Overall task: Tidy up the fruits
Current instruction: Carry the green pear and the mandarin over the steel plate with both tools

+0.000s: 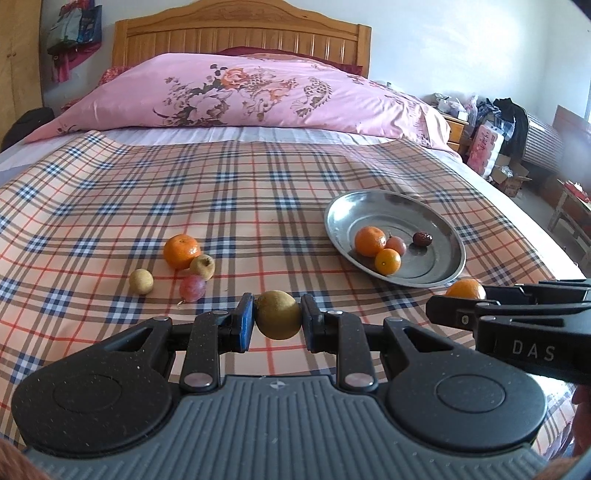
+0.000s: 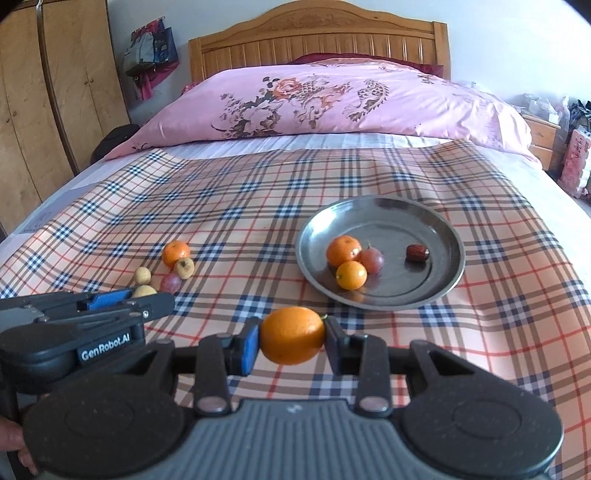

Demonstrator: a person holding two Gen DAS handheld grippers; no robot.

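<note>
**Gripping one fruit in each gripper above the plaid cover**

Clamped between the pads of the left gripper (image 1: 277, 317) is a yellow-green fruit (image 1: 277, 314), seen whole only in the left wrist view; in the right wrist view just a sliver of it is shown behind that gripper's blue pad. A small orange (image 2: 292, 335) is pinched by the right gripper (image 2: 291, 338), its jaws closed on the fruit's two sides — from the left wrist view only the top of this orange is seen, above the black fingers. Both held fruits are carried near the foot edge of the bed, short of the metal plate (image 1: 448, 236).

On the plate, set toward the right edge of the bed, a mandarin (image 1: 370, 240), a smaller orange (image 1: 387, 261), a reddish grape (image 1: 397, 245) and a dark red date (image 1: 422, 239) are found; the first three are bunched together, the date lies apart. Toward the left edge, loose on the plaid cover (image 1: 229, 192), another mandarin (image 1: 181, 251), a tan fruit (image 1: 202, 266) touching it, a pink grape (image 1: 192, 288) and a pale round fruit (image 1: 141, 281) are clustered.

A pink floral quilt (image 1: 258, 96) is heaped below the wooden headboard (image 1: 242, 35). Tall wooden wardrobe doors (image 2: 55, 92) are shown in full only by the right wrist view — boxes and bags (image 1: 491, 147) beside the bed's right edge are seen more fully from the left.
</note>
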